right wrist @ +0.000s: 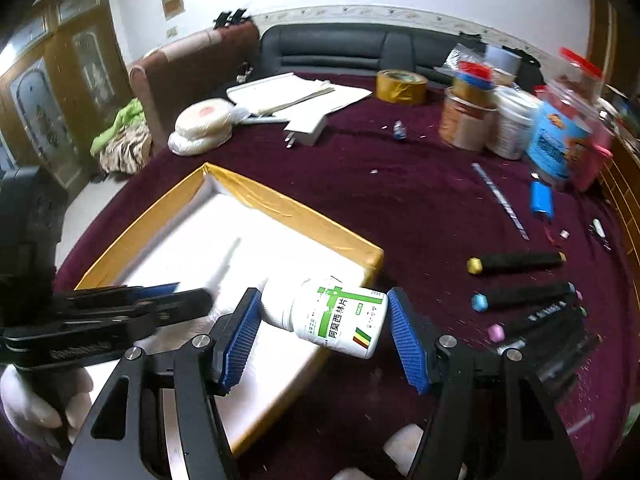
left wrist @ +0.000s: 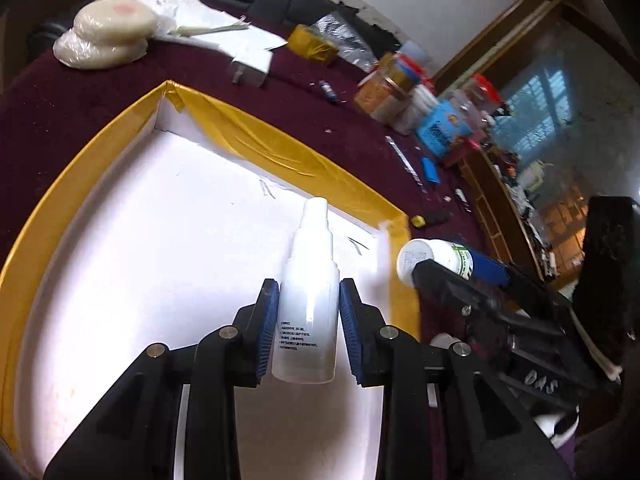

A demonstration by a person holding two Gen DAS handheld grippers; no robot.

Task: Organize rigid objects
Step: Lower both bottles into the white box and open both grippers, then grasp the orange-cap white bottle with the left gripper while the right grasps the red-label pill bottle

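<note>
My left gripper (left wrist: 309, 320) is shut on a white spray bottle (left wrist: 308, 300) and holds it above the white floor of a shallow tray (left wrist: 80, 184) with yellow-taped walls. My right gripper (right wrist: 324, 336) is shut on a white pill bottle (right wrist: 332, 316) with a green cross label, held sideways over the tray's near right corner (right wrist: 372, 260). The pill bottle also shows in the left wrist view (left wrist: 436, 260), just beyond the tray's right wall. The left gripper shows in the right wrist view (right wrist: 120, 312), blurred.
The table has a dark red cloth (right wrist: 420, 208). Several black markers (right wrist: 520, 264) lie right of the tray. Jars and tubs (right wrist: 512, 128), a tape roll (right wrist: 400, 84), a white charger (right wrist: 304, 128), papers (right wrist: 288, 92) and a wrapped white disc (right wrist: 204, 124) stand farther back.
</note>
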